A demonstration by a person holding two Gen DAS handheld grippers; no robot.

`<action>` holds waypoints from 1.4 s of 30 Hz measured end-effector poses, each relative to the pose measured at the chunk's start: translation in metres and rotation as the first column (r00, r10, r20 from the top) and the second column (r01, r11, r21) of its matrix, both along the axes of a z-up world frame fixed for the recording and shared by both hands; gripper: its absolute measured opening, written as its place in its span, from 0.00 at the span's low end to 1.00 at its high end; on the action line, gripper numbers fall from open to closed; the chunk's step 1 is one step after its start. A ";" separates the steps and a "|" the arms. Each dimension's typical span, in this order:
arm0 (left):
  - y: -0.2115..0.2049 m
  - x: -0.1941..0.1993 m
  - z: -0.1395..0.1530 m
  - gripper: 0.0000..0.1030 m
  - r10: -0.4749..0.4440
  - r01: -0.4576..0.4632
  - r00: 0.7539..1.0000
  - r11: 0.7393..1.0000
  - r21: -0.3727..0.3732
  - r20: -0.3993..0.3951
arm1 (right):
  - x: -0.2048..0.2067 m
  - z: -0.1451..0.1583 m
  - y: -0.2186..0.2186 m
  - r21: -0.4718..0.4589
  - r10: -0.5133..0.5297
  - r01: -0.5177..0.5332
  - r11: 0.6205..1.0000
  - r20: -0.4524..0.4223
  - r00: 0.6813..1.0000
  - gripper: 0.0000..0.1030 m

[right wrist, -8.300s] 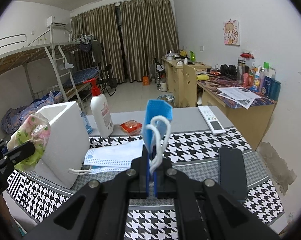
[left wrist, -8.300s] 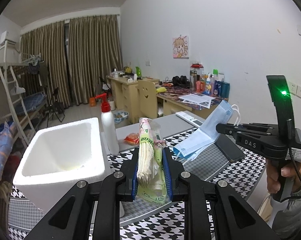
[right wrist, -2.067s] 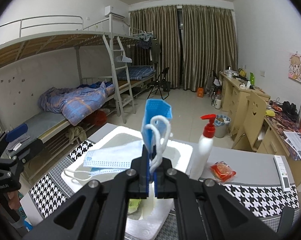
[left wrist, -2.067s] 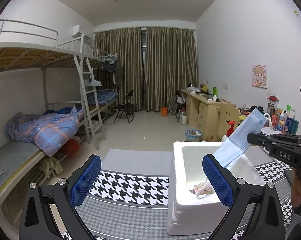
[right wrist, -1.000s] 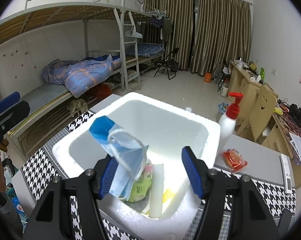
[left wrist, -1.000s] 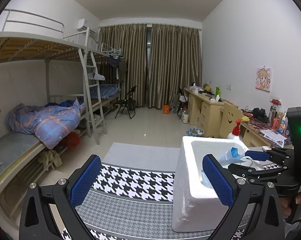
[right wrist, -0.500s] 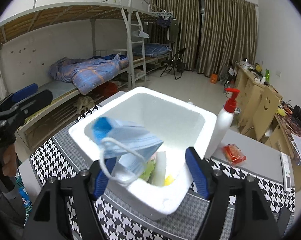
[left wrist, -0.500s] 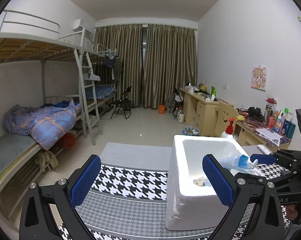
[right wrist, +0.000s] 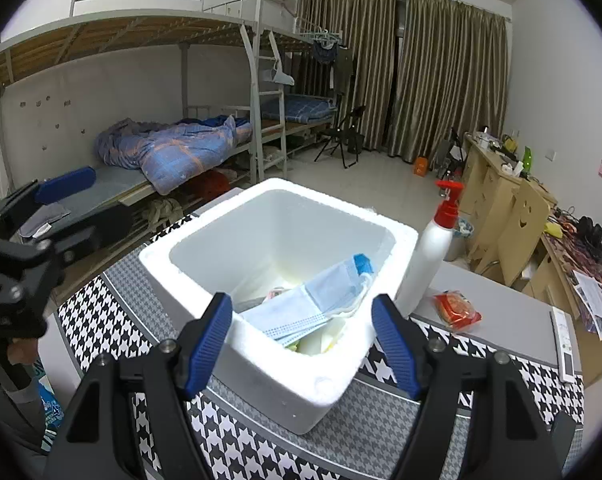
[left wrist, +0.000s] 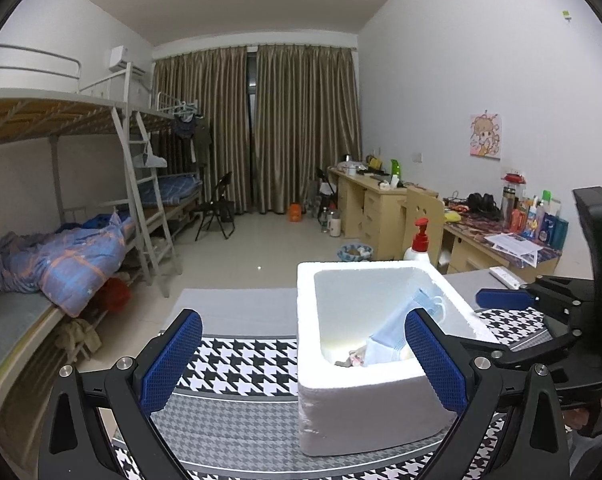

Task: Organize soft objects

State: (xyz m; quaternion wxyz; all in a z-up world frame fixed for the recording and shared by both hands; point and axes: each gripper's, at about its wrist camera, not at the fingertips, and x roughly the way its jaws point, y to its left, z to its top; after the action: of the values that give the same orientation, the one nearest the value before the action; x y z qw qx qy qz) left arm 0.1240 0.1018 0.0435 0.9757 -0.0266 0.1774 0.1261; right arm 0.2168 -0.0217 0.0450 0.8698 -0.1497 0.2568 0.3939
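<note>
Both hand-held grippers, left (left wrist: 301, 364) and right (right wrist: 303, 338), gape empty; face masks (right wrist: 313, 308) lean against the foam box (right wrist: 237, 344) wall and might spill over its rim.

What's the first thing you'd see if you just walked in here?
A big white foam box on the black-and-white checked tablecloth, with pale blue face masks lying inside. Right beside it stands a white pump bottle with a red top.

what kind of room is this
Most likely a shared student dorm room: a white metal bunk bed with a ladder, a row of light wooden desks along the wall, and a white foam box on a houndstooth-patterned table.
</note>
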 end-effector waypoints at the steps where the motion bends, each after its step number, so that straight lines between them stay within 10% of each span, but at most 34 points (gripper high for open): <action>1: 0.002 0.002 0.001 0.99 0.003 -0.003 1.000 1.000 -0.003 -0.003 | 0.000 0.000 -0.001 0.004 -0.005 0.005 1.000 0.001 1.000 0.74; 10: 0.001 -0.002 0.003 0.99 0.023 -0.023 1.000 1.000 -0.021 0.007 | -0.008 0.004 -0.019 0.092 -0.037 0.037 0.995 -0.004 0.999 0.95; 42: -0.027 -0.049 0.019 0.99 0.002 -0.002 0.997 1.000 -0.007 0.073 | -0.056 0.019 -0.064 0.197 -0.131 0.112 0.974 0.088 0.987 0.99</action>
State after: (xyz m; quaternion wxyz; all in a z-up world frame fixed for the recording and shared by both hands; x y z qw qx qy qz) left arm 0.0752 0.0744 0.0620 0.9813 -0.0349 0.1421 0.1253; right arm 0.1607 -0.0855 0.0636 0.9144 -0.0690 0.1826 0.3547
